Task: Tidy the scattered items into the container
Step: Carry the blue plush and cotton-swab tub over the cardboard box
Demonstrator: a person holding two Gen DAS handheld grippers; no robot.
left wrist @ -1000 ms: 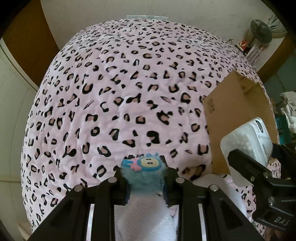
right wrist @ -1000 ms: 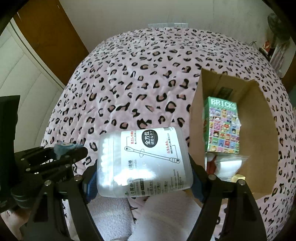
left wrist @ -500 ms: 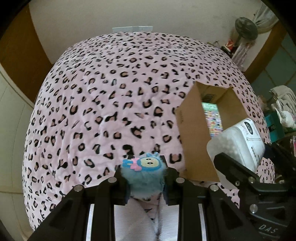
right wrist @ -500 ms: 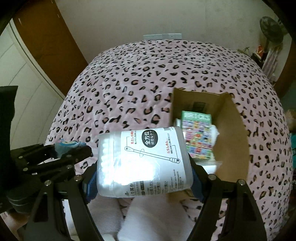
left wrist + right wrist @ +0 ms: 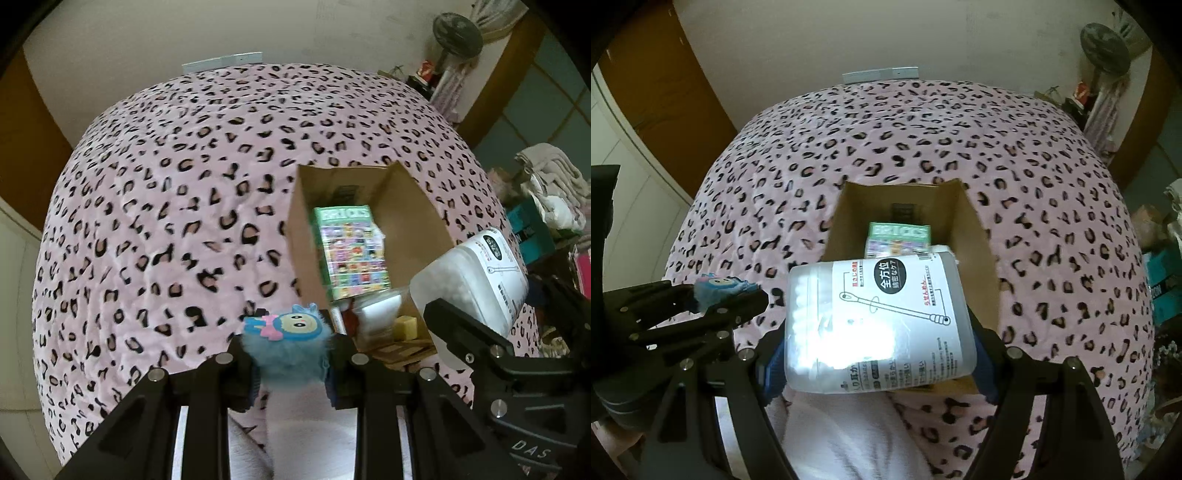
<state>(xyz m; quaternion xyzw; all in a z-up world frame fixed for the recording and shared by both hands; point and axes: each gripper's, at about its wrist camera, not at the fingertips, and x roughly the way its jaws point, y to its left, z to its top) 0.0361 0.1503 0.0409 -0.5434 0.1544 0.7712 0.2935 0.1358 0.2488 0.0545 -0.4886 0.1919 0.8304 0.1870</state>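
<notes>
Blue fuzzy toy (image 5: 288, 345), cotton-swab tub (image 5: 879, 325) held above open cardboard box (image 5: 975, 258).

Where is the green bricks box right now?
The green bricks box stands inside the cardboard box on the bed; in the right wrist view it shows just behind the held cotton swab tub.
</notes>
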